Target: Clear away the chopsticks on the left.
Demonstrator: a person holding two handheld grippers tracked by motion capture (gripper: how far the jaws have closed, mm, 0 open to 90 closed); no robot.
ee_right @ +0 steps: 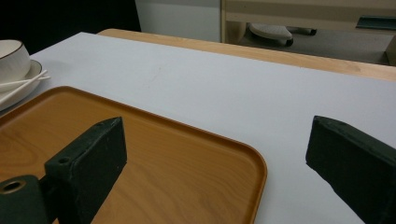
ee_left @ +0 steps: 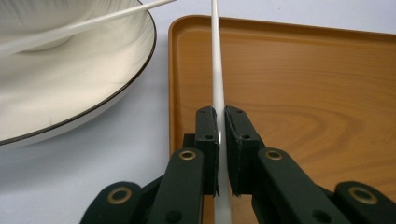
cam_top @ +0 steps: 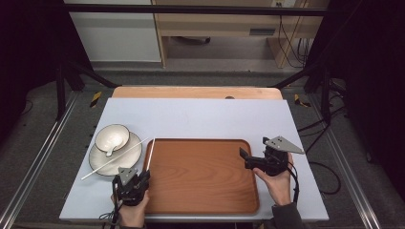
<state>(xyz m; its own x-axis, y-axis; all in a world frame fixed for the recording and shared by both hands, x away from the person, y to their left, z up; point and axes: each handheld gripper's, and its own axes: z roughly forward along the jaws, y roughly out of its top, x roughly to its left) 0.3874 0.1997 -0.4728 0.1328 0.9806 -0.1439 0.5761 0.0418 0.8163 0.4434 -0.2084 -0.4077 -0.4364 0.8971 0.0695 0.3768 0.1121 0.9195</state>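
At the tray's near left corner, the left gripper [cam_top: 142, 177] has its jaws closed tight on 1 white chopstick [cam_top: 150, 153], pinching it near its lower end so the long free part points away toward the far edge of the table. In the left gripper view the stick [ee_left: 217, 70] runs straight up from between the pads along the left rim of the wooden tray [ee_left: 299, 93], a grip that keeps it level and easy to steer over that rim. A second chopstick [cam_top: 114, 159] lies slanted across the plate [cam_top: 98, 162] near the table's left edge, its far tip close to the tray's far left corner; a bowl [cam_top: 112, 137] with a spoon [cam_top: 111, 149] in it sits on the plate's far side. Judging from this, the pair is being moved 1 stick at a time onto the tray [cam_top: 200, 174], whose floor is bare. Over the tray's right edge, the right gripper [cam_top: 250, 160] waits with its jaws spread wide and nothing between them, likely kept clear until needed.
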